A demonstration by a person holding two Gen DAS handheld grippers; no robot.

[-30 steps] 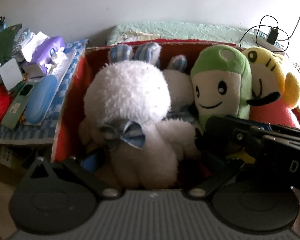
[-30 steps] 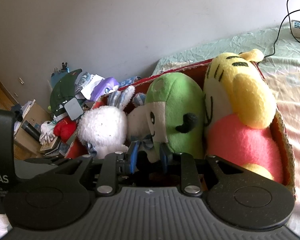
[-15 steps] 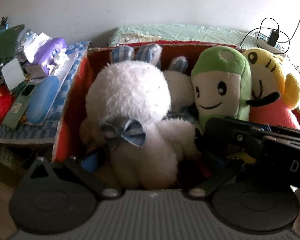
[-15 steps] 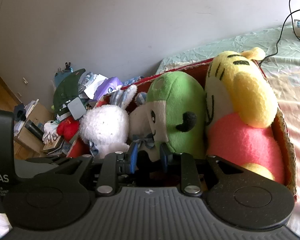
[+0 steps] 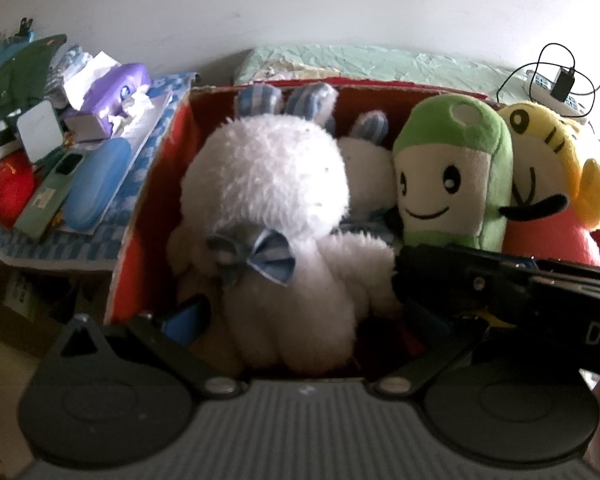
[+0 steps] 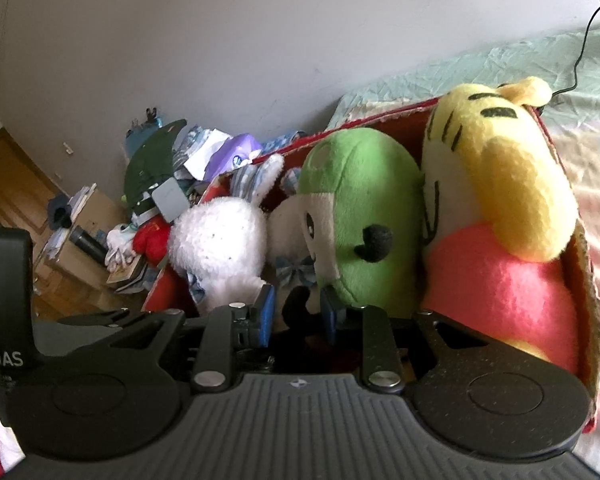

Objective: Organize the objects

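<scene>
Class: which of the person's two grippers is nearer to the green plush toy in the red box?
Right. The right gripper sits at the base of the green plush toy, its fingers just left of it. The left gripper straddles the white bunny, farther off.

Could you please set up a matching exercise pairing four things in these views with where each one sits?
Things:
1. white bunny
2. green plush
3. yellow plush
4. purple tissue pack

Places:
A. outside the red box, on the cluttered pile to its left
B. at the right end of the box
C. at the left end of the box
D. in the box, right beside the yellow plush

Pairs: 1-C, 2-D, 3-B, 4-A
</scene>
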